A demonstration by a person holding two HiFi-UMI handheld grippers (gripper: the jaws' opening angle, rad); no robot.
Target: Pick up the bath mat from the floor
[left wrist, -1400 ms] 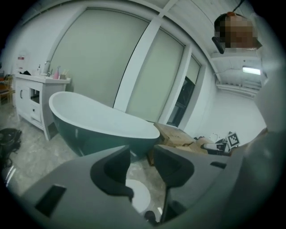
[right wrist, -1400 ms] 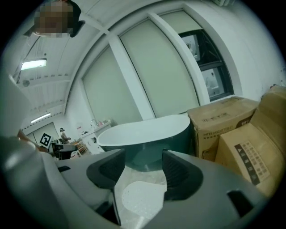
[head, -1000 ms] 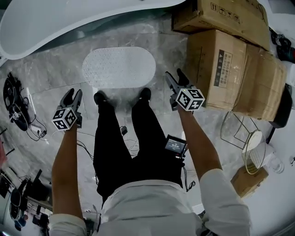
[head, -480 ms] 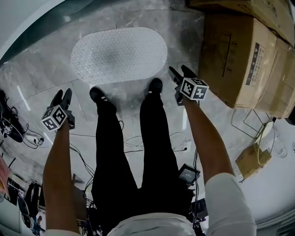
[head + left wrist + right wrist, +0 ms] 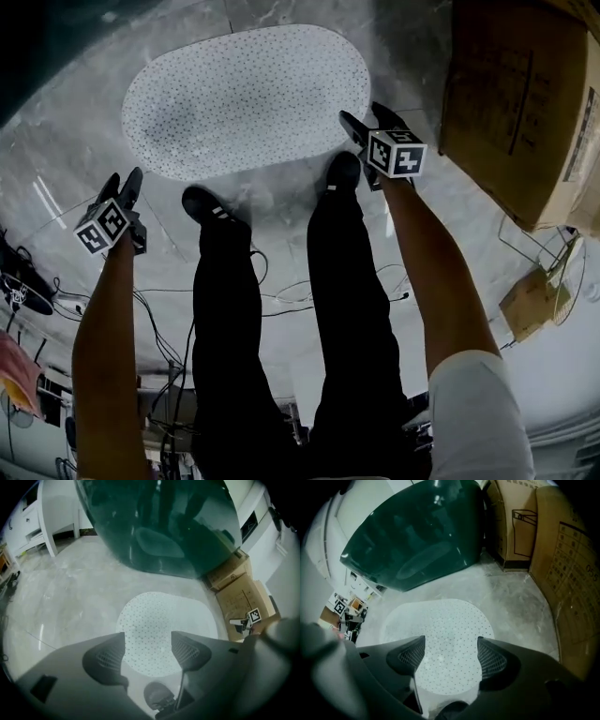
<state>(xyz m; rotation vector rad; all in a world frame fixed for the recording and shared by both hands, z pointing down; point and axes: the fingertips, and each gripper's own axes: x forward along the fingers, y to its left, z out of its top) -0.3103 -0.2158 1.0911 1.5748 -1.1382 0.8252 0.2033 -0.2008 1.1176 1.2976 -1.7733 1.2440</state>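
Bath mat [image 5: 246,98]: white, oval, dotted. It lay flat on the grey marble floor [image 5: 66,159], just ahead of your shoes [image 5: 343,172], with the right shoe close beside its near edge. A dark green tub [image 5: 159,522] stood past the mat's far side.

Left gripper [image 5: 123,180]: you held it pointing steeply down over bare floor, off the mat's near left end. Its jaws had just been opening and stood apart with nothing between them. In the left gripper view the mat showed beyond the gap, clear of the pads.

Right gripper [image 5: 364,114]: you held it at the mat's right end, between the mat and a cardboard box [image 5: 525,94]. Its jaws had also just been opening, stood wide and were empty. The mat lay below and ahead of the pads.

Loose cables [image 5: 281,292] trailed on the floor behind your feet.
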